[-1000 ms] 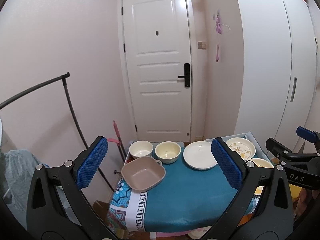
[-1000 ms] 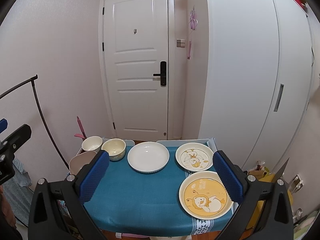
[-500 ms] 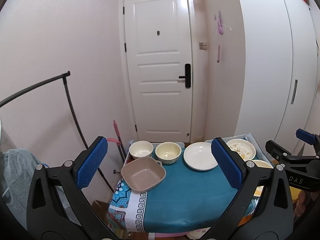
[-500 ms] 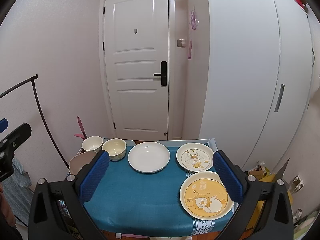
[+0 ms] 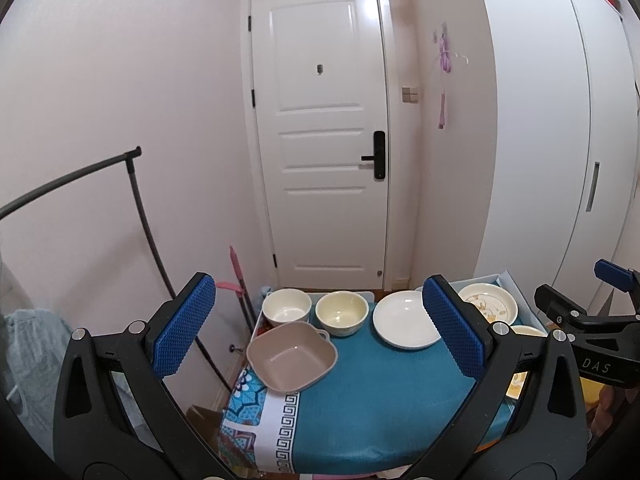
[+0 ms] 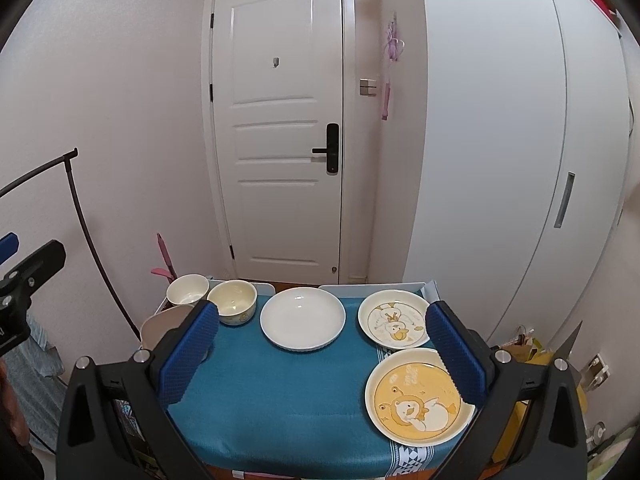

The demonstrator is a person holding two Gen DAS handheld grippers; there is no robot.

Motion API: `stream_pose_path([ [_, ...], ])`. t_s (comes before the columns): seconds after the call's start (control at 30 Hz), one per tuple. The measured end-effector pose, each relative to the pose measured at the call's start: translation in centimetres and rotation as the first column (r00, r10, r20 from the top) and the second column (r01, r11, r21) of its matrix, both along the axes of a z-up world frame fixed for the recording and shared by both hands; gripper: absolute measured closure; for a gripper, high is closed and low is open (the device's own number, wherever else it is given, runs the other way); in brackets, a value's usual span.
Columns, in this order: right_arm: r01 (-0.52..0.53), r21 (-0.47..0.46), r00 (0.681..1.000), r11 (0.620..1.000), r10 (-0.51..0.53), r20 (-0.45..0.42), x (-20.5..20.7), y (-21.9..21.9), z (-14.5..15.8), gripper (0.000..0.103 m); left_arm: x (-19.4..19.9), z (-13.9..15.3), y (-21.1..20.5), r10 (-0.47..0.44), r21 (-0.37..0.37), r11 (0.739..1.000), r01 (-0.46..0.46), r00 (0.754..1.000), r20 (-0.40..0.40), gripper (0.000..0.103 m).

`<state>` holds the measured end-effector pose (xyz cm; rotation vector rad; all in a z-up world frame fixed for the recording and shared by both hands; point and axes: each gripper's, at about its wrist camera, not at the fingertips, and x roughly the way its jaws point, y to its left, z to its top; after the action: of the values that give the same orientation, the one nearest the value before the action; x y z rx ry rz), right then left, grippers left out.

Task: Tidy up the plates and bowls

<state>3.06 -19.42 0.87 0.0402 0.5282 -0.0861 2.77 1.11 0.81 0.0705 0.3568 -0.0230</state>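
Observation:
On a small table with a teal cloth (image 6: 280, 392) stand a white bowl (image 5: 287, 306), a cream bowl (image 5: 341, 312) and a square tan bowl (image 5: 291, 357) at the left. A plain white plate (image 6: 302, 317) sits at the back middle. Two cartoon plates are at the right: a pale one (image 6: 394, 319) behind and a yellow one (image 6: 420, 398) in front. My left gripper (image 5: 320, 334) hangs open above the table's left part. The right gripper (image 6: 322, 354) is open over the middle, holding nothing.
A white door (image 6: 280, 128) stands behind the table, a white wardrobe (image 6: 500, 160) to the right. A dark clothes rail (image 5: 140, 208) curves at the left, with a pink-handled tool (image 5: 238, 280) beside it. Bags lie on the floor at the right (image 6: 524, 344).
Both views have shifted only slightly; the dishes stay where they were and both grippers remain open.

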Motion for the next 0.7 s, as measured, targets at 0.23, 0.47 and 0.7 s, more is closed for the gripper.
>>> stream_pose_path([
  [0.23,-0.002,0.063,1.000,0.998,0.003,-0.013,1.3,-0.8,-1.7,0.000,3.6,-2.1,-1.1,-0.098,0.021,0.995,0.100,0.991,-0.094,0.000],
  [0.47,0.133,0.135,0.984,0.982,-0.115,-0.135,1.7,-5.5,-7.6,0.000,9.5,-7.8,-5.8,-0.318,-0.046,0.947,0.318,0.904,-0.286,0.000],
  [0.7,0.325,0.216,0.924,0.921,-0.261,-0.280,0.9,-12.5,-13.7,0.009,14.2,-14.1,-13.8,-0.499,-0.114,0.855,0.506,0.741,-0.450,0.002],
])
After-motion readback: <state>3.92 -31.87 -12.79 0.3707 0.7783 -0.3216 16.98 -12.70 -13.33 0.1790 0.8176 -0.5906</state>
